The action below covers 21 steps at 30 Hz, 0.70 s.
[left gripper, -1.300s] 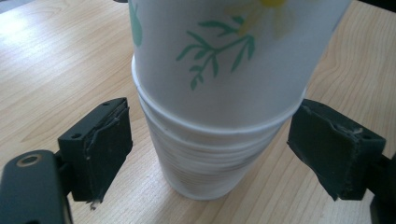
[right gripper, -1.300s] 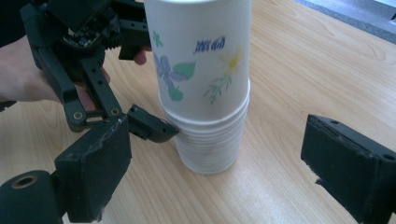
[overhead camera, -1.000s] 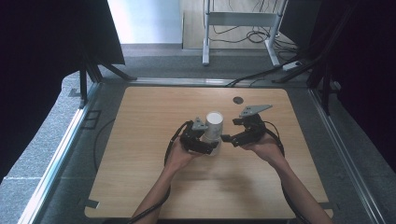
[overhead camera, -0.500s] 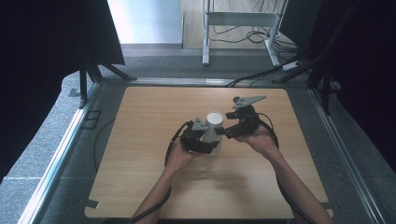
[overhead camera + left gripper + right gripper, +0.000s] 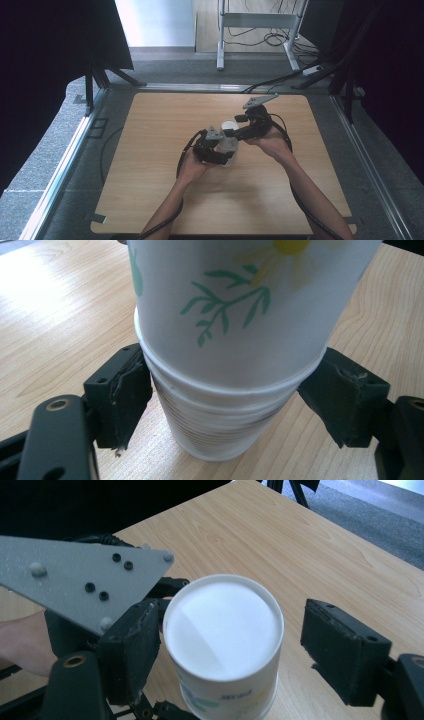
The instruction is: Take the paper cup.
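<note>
Left gripper view: left gripper (image 5: 230, 405) has its jaws clamped on the ribbed lower part of a stack of white paper cups (image 5: 225, 425), standing on the light wooden worktop (image 5: 50, 315). The top white paper cup with green leaf print (image 5: 223, 645) sits nested above. Right gripper (image 5: 240, 650) has jaws apart, straddling that top cup, one pad close beside it. Risk: if the right jaws close too hard they may crush the thin wall; nested cups may lift together.

A wooden table (image 5: 150, 150) stands on grey carpet (image 5: 50, 160). Black curtains (image 5: 45, 60) flank it. Beyond stands a white metal frame (image 5: 255, 22) among cables (image 5: 272, 37).
</note>
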{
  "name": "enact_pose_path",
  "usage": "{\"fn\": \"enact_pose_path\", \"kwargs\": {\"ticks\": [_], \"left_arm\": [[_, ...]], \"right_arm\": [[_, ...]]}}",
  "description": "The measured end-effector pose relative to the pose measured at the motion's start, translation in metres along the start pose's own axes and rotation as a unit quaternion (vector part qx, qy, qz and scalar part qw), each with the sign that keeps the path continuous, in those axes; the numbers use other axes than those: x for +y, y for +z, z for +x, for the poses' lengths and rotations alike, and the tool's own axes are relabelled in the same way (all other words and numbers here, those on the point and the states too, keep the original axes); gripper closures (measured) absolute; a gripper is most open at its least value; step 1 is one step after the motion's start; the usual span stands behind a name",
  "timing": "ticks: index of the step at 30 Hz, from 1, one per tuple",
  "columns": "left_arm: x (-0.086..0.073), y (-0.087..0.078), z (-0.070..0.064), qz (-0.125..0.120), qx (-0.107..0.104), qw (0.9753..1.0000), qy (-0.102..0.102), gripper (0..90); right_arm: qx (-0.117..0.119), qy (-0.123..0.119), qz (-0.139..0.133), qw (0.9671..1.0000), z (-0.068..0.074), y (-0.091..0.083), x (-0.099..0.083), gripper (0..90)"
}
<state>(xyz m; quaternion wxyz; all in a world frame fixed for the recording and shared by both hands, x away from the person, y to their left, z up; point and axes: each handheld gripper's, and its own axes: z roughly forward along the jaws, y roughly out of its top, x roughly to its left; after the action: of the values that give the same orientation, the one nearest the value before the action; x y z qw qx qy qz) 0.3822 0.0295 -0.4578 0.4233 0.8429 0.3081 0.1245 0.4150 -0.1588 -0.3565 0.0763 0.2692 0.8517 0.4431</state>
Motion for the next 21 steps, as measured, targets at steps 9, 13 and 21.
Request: {"fn": "enact_pose_path", "kwargs": {"ticks": [9,13,21], "left_arm": [[0.0,0.0,0.0,0.002,0.0,1.0,0.001,21.6],[0.0,0.0,0.0,0.003,0.001,1.0,0.002,21.6],[0.0,0.0,0.0,0.002,0.0,1.0,0.002,21.6]], "right_arm": [[0.0,-0.018,0.014,0.9998,0.004,0.0,0.007,35.9],[-0.004,-0.021,0.019,0.9996,0.005,0.0,0.009,36.5],[-0.009,-0.025,0.016,0.9995,0.007,-0.004,0.015,37.2]]}}
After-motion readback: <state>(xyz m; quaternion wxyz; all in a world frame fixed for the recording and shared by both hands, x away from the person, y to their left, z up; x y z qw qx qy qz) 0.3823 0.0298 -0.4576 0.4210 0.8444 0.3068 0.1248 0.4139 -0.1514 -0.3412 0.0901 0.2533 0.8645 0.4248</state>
